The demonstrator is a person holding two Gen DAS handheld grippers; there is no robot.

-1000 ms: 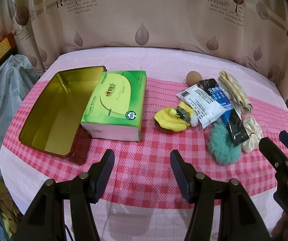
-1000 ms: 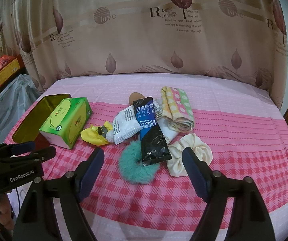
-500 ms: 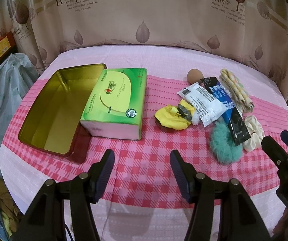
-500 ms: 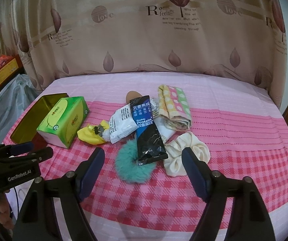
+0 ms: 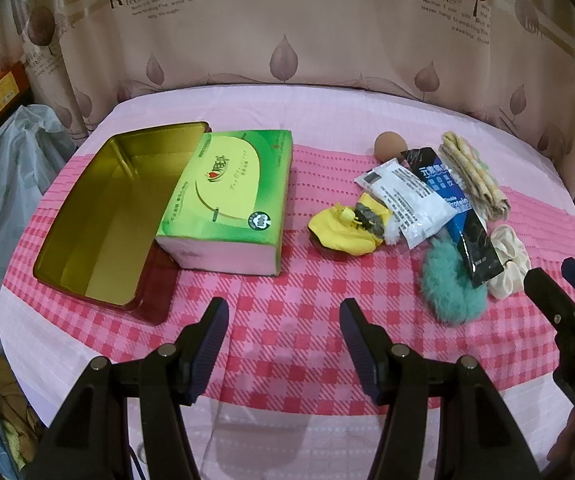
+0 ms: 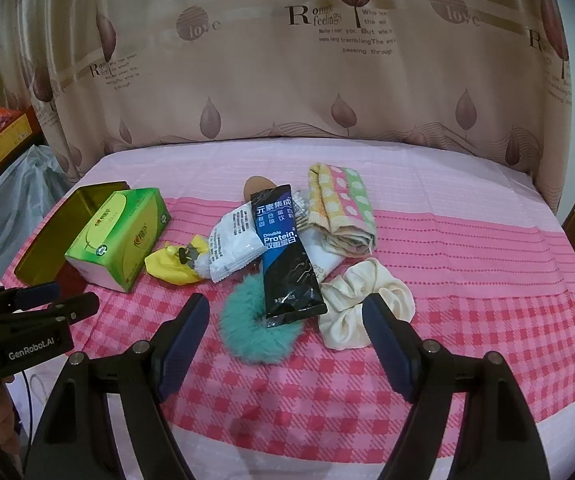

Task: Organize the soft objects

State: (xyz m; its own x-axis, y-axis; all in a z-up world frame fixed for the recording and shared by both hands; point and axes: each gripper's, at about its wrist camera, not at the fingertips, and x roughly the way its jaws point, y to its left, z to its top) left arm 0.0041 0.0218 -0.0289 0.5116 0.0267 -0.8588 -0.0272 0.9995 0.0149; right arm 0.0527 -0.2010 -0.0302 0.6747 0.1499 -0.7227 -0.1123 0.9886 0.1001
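Left tongs (image 5: 283,334) and right tongs (image 6: 287,334), both spread wide and empty, above a pink checked bench (image 5: 287,312). Gold tin (image 5: 99,216), open, touching a green tissue box (image 5: 227,200). Right of these, in a heap: teal fluffy scrunchie (image 6: 261,326), cream scrunchie (image 6: 363,304), black sachet (image 6: 287,252), folded towel (image 6: 341,208).

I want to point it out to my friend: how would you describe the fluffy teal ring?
On the pink checked tablecloth, find the heap of small items right of the green tissue box. The fluffy teal ring lies at the heap's near edge, under the black sachet; it is furry, unlike the smooth cream scrunchie beside it.
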